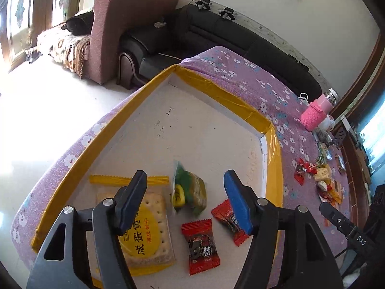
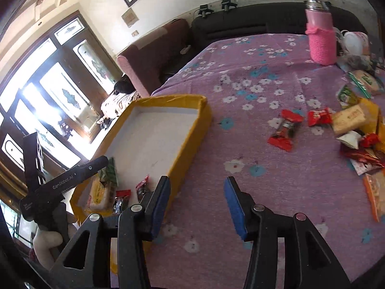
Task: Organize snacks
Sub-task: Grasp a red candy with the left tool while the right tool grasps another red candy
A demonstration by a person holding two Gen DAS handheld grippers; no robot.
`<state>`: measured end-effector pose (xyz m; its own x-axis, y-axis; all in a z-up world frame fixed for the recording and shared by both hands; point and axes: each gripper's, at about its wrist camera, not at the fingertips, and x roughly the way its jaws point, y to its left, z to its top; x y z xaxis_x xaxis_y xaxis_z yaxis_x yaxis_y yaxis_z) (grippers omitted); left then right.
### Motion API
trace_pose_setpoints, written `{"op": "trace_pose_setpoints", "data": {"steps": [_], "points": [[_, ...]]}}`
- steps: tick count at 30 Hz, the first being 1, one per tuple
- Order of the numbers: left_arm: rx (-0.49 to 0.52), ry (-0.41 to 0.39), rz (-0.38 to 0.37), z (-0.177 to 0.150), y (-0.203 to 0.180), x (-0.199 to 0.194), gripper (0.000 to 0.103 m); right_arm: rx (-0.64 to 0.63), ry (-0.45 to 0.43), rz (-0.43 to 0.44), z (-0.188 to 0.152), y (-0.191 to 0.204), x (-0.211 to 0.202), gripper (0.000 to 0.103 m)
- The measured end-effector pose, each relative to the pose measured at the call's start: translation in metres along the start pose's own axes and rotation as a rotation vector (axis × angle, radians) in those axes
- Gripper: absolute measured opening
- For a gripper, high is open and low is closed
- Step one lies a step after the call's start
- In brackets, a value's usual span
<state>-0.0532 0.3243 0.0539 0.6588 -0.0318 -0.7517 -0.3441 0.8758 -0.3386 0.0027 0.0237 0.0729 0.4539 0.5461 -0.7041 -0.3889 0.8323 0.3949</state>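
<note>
A shallow white tray with a yellow taped rim (image 1: 252, 114) lies on the purple flowered cloth. In it lie a yellow cracker pack (image 1: 149, 224), a green snack (image 1: 192, 190) and two red candies (image 1: 203, 245). My left gripper (image 1: 185, 185) is open and empty above them. My right gripper (image 2: 196, 192) is open and empty over the cloth, beside the tray's rim (image 2: 190, 139). A pile of loose snacks (image 2: 356, 125) lies to its right, with a red candy (image 2: 285, 130) nearest. The pile also shows in the left wrist view (image 1: 320, 178).
A pink knitted bottle (image 2: 321, 36) stands at the table's far edge, with a white mug (image 2: 353, 43) beside it. A black sofa (image 1: 240, 33) and a pink armchair (image 1: 113, 29) stand behind the table. The table edge drops off left of the tray.
</note>
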Motion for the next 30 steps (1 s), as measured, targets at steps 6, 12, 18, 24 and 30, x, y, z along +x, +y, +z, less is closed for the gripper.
{"op": "trace_pose_setpoints", "data": {"steps": [6,12,18,24,30], "points": [[-0.128,-0.061,-0.160,-0.003,0.014,-0.029,0.066,0.097,-0.060,-0.089,0.009,-0.064,-0.031,0.052],[-0.038,-0.191,-0.185,-0.032,-0.023,-0.089,0.068,0.118,-0.052,-0.158,0.041,-0.103,-0.020,0.052],[0.002,-0.211,-0.211,-0.058,-0.049,-0.096,0.071,0.056,0.007,-0.206,0.081,-0.093,0.036,0.051],[-0.002,-0.173,-0.220,-0.062,-0.051,-0.087,0.071,0.049,0.119,-0.270,0.084,-0.085,0.095,0.027],[0.015,-0.154,-0.234,-0.065,-0.055,-0.080,0.071,0.072,0.253,-0.100,0.062,-0.073,0.088,0.023]]}}
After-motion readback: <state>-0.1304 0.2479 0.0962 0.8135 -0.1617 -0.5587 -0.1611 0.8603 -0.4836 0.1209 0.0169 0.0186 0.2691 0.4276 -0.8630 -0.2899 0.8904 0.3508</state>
